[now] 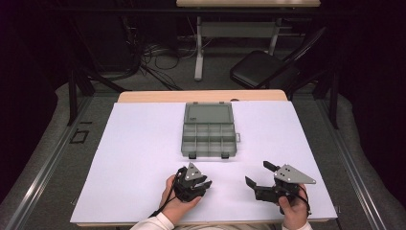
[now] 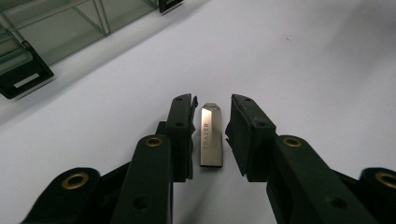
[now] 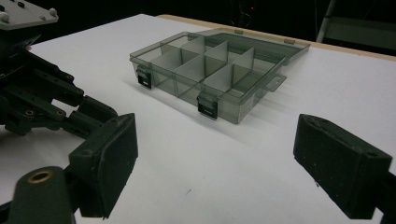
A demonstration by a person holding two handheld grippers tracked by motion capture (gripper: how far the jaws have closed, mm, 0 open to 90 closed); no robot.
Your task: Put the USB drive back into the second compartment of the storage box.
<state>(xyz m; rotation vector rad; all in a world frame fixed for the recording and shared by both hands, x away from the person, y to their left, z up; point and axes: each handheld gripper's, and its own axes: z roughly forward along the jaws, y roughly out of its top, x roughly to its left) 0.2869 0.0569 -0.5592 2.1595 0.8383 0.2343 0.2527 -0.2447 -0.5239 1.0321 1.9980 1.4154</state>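
Surface: one white sheet over a wooden table, dark room behind.
Organizer box: one, smoky clear plastic, lid open, far centre; two black latches on its near wall.
USB stick: one, silver, flat on the sheet.
Left gripper: jaws either side of the stick, narrow gaps visible, not pressing.
Right gripper: jaws spread wide, nothing between them.
Folding chair: one, beyond the table.

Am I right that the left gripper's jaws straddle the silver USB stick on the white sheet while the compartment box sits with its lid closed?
Not quite: the lid is open. The right gripper view shows the compartment box with dividers exposed. The left gripper does straddle the USB stick on the white sheet.
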